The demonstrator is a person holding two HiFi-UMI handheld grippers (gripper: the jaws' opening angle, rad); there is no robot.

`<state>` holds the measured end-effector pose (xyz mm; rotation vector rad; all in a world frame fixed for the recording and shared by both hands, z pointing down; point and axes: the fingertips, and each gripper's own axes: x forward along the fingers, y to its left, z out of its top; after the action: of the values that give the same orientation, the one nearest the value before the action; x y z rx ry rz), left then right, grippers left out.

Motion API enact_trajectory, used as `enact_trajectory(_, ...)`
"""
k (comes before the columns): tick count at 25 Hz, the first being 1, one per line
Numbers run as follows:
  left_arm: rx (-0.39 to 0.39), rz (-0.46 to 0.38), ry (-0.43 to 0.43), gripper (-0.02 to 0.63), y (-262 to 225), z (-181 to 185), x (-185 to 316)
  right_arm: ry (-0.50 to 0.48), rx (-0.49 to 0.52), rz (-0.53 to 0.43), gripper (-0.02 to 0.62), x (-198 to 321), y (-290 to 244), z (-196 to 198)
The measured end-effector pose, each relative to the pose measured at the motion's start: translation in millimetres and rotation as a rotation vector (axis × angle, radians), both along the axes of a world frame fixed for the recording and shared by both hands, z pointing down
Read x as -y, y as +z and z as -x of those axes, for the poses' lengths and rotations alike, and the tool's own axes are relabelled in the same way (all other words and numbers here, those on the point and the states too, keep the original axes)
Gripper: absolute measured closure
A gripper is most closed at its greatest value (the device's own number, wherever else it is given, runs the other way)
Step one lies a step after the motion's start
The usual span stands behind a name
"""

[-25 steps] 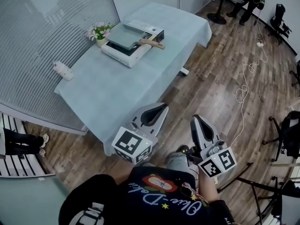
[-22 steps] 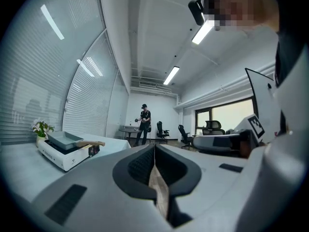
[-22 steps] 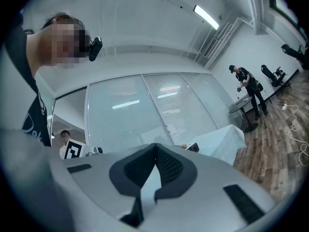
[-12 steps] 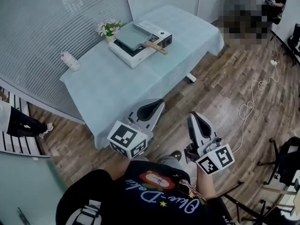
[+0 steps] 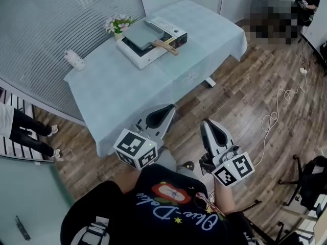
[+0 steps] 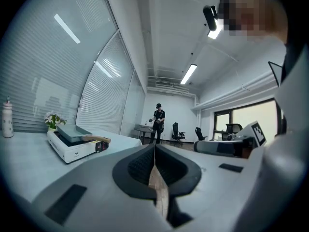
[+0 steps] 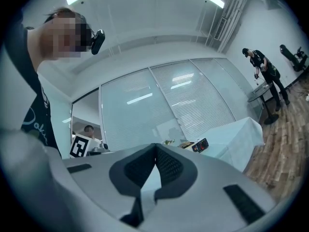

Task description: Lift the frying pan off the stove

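Observation:
A square grey-green frying pan point(image 5: 142, 33) with a wooden handle point(image 5: 165, 46) sits on a white portable stove point(image 5: 134, 56) at the far end of the blue-clothed table point(image 5: 117, 96). In the left gripper view the pan point(image 6: 71, 131) and the stove point(image 6: 72, 149) lie far off to the left. My left gripper point(image 5: 167, 108) is shut and empty, held near my body past the table's near edge. My right gripper point(image 5: 206, 122) is also shut and empty, over the wooden floor. Neither gripper is close to the pan. The shut jaws show in the left gripper point(image 6: 154, 147) and right gripper point(image 7: 155, 147) views.
A small flower pot point(image 5: 118, 24) stands behind the stove and a white bottle point(image 5: 74, 59) lies at the table's left edge. A white cable point(image 5: 278, 111) trails on the floor to the right. People stand at the far end of the room point(image 6: 157, 122). A glass wall with blinds point(image 5: 56, 19) runs along the table's left side.
The head view has shifted a little, so the table and stove sit slightly higher and further left. Both grippers stay shut near my body, nudged a bit to the left.

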<state>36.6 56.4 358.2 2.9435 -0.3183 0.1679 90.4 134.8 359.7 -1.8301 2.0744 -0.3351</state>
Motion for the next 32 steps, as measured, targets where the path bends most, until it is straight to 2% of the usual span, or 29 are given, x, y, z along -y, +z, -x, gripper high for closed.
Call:
enact_trajectory(7,-0.008,-0.015,-0.044,0.600,2,-14,28,-0.008,0.002,-0.017,0.595,15,-5,-21)
enact_trajectory(16,-0.067,-0.007,-0.047,0.600,-5,-60,69,0.024,-0.044,0.011,0.595,36,-13,-66)
enact_trajectory(23,-0.095,0.003,-0.092,0.600,-8,-84,119,-0.048,-0.089,0.014,0.595,93,-22,-89)
enact_trajectory(32,-0.073,0.051,-0.179,0.600,9,-88,188,-0.162,-0.064,0.056,0.594,173,-9,-103)
